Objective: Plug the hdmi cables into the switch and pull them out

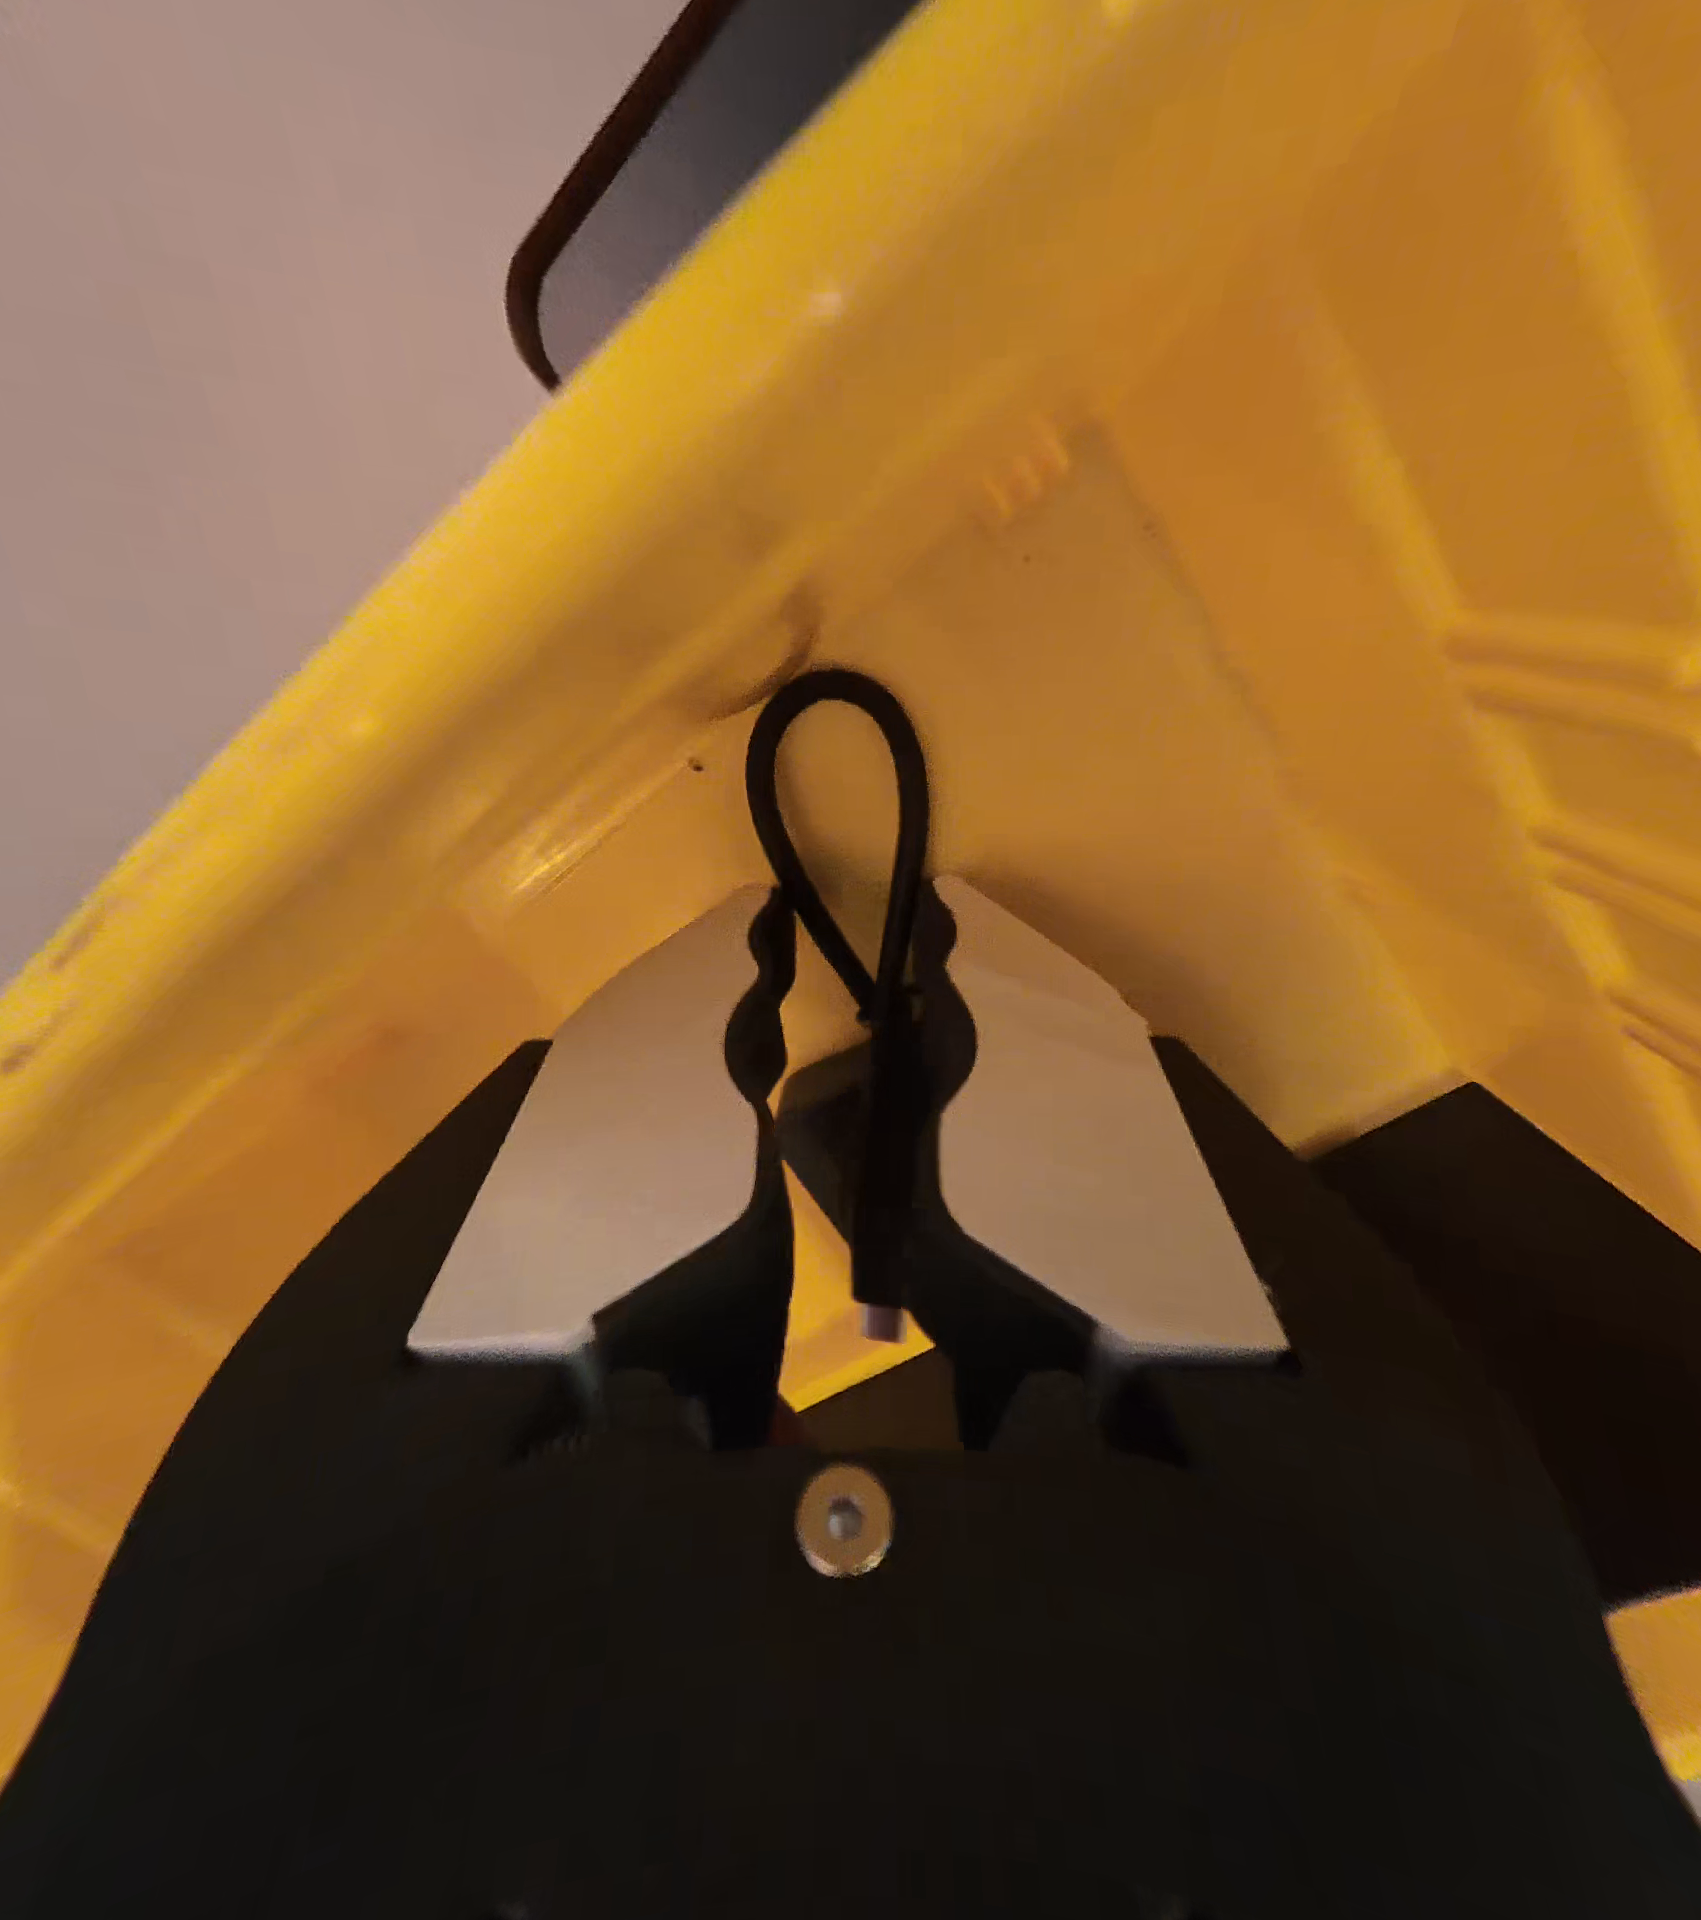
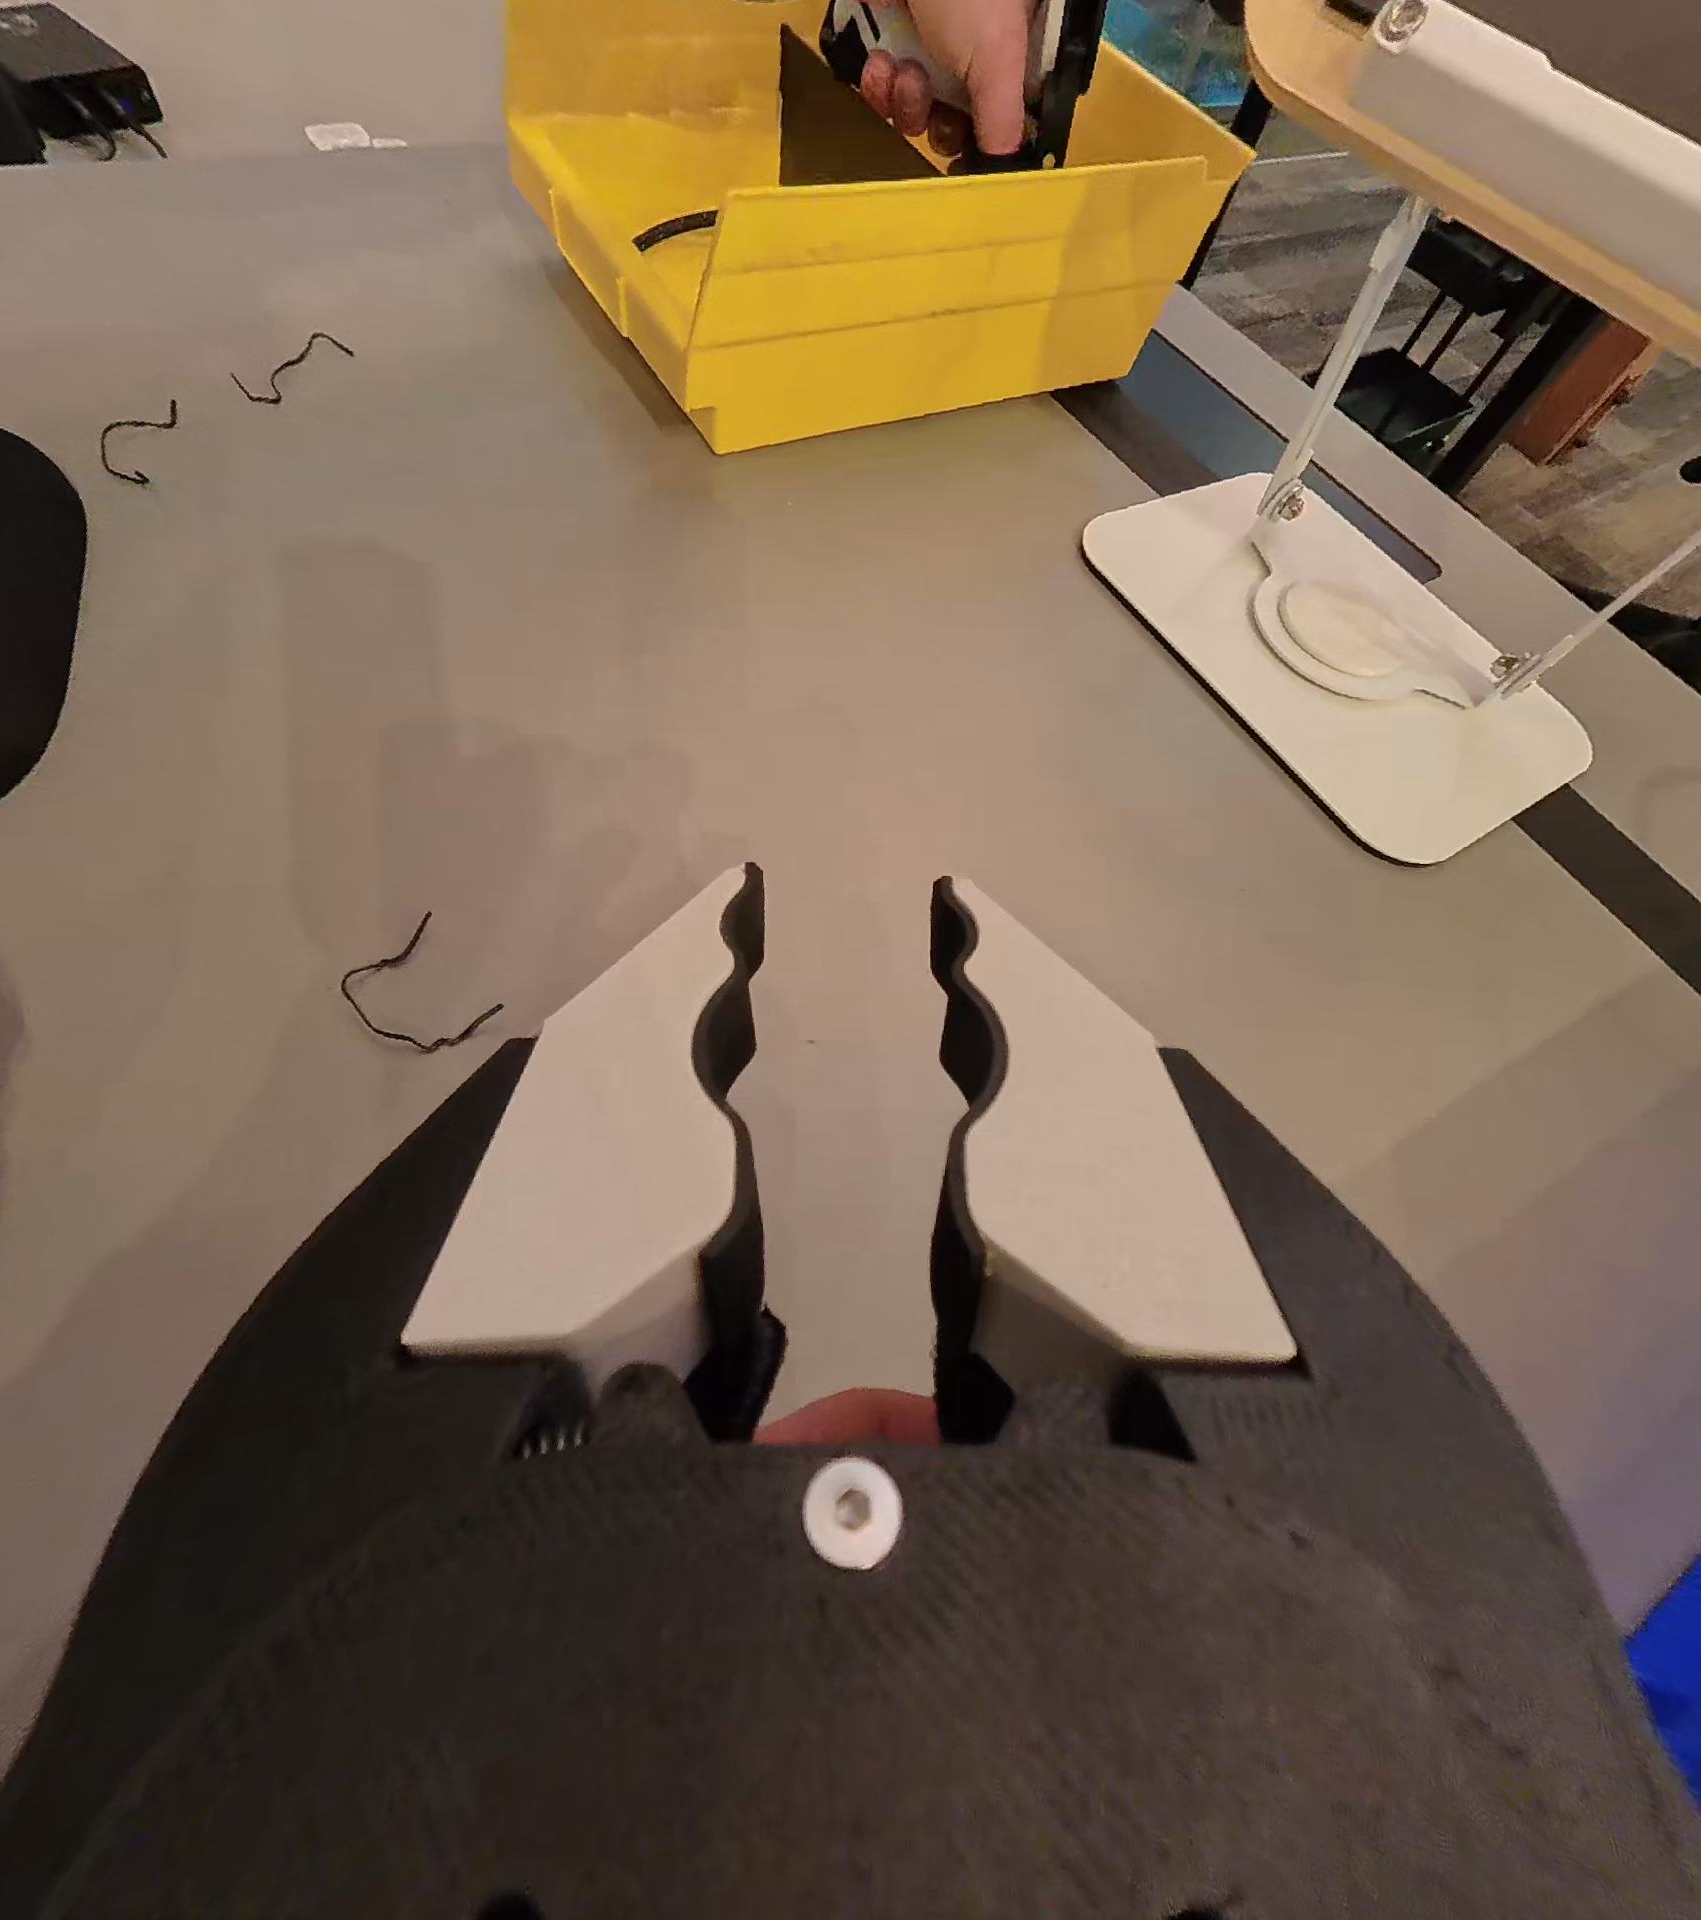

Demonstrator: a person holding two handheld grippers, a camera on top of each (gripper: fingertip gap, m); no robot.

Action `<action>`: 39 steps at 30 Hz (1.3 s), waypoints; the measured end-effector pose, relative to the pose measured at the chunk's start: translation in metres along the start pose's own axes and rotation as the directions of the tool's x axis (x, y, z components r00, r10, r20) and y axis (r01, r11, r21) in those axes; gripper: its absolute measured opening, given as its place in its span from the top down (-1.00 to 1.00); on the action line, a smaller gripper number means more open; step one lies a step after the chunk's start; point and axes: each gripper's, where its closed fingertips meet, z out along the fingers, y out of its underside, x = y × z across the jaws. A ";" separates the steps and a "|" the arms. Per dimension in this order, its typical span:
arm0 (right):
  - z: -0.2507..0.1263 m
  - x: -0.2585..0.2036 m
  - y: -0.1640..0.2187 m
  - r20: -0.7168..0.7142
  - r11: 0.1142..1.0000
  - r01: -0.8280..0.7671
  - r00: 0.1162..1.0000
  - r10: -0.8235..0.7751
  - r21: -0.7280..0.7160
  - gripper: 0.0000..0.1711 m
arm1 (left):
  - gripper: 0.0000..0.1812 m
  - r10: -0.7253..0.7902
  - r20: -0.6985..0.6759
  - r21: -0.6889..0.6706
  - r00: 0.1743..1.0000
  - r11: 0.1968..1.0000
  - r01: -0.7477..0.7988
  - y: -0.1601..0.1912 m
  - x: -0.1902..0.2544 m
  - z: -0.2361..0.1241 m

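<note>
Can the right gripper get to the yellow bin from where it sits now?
Probably yes: bare table lies between the open right gripper and the yellow bin, though the left gripper already occupies the bin.

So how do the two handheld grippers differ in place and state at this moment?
The left gripper is down inside the yellow plastic bin; the right gripper hovers over the bare grey table. The left one has a looped black cable between its fingers, and whether it is clamped is unclear; the right one is open and empty. Both have pale fingers with wavy black pads.
</note>
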 end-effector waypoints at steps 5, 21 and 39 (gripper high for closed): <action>0.000 0.001 0.004 0.007 1.000 -0.002 1.000 0.002 -0.006 0.66 | 0.83 0.003 0.050 0.065 0.999 0.998 -0.006 -0.002 -0.007 -0.011; -0.009 0.001 -0.023 -0.007 0.998 0.031 1.000 -0.030 0.049 0.52 | 0.86 -0.087 0.245 0.716 0.966 0.688 -0.119 0.011 0.012 -0.250; -0.007 0.018 -0.147 0.002 0.920 -0.087 0.996 0.093 0.381 0.51 | 0.86 0.315 0.541 0.694 0.780 0.357 -0.626 0.026 0.347 -0.251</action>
